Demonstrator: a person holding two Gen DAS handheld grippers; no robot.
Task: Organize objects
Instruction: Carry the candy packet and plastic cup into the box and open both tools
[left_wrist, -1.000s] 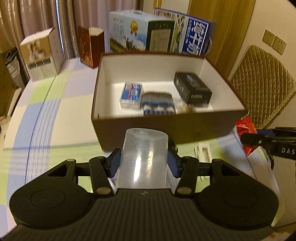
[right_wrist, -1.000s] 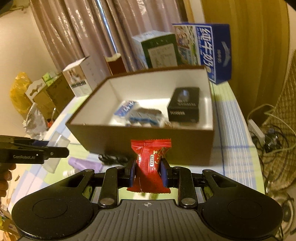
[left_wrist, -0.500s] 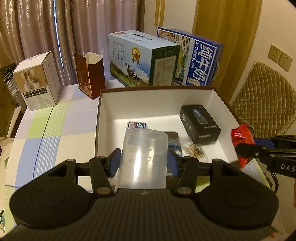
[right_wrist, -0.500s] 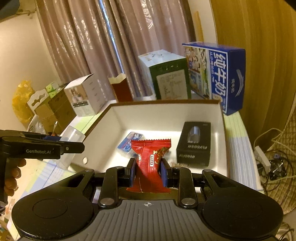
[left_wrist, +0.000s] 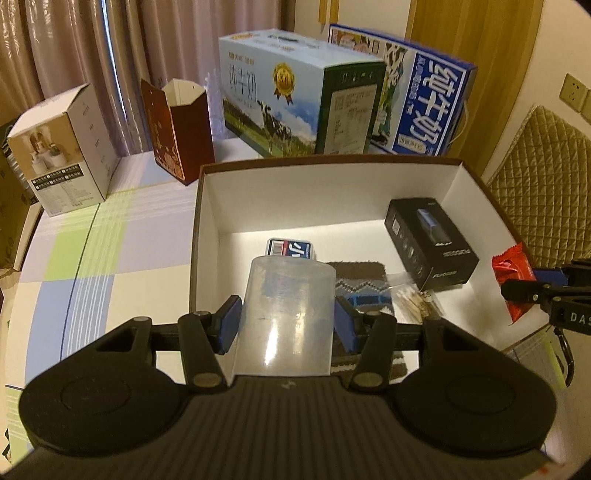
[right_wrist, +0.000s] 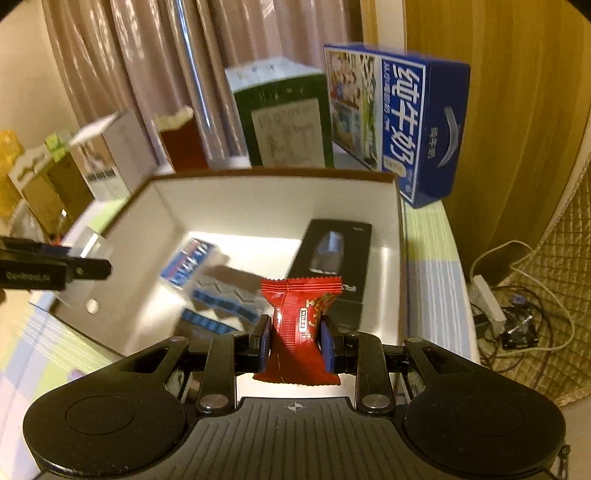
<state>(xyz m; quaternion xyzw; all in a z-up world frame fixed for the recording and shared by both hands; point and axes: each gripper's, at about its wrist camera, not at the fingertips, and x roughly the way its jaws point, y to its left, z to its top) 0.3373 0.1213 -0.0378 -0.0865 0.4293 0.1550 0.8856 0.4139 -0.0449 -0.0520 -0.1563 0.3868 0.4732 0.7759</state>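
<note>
My left gripper is shut on a clear plastic cup and holds it above the near left part of the open brown box with white walls. My right gripper is shut on a red snack packet over the box's near right part; the packet also shows in the left wrist view. In the box lie a black carton, a blue-and-white pack, a knitted brown-and-blue piece and a small bag of sticks.
Two milk cartons stand behind the box. A dark red paper bag and a white carton stand at the back left on the checked tablecloth. A quilted chair and cables are at the right.
Both grippers rose from below the box's front wall and moved forward over the box, each still holding its object.
</note>
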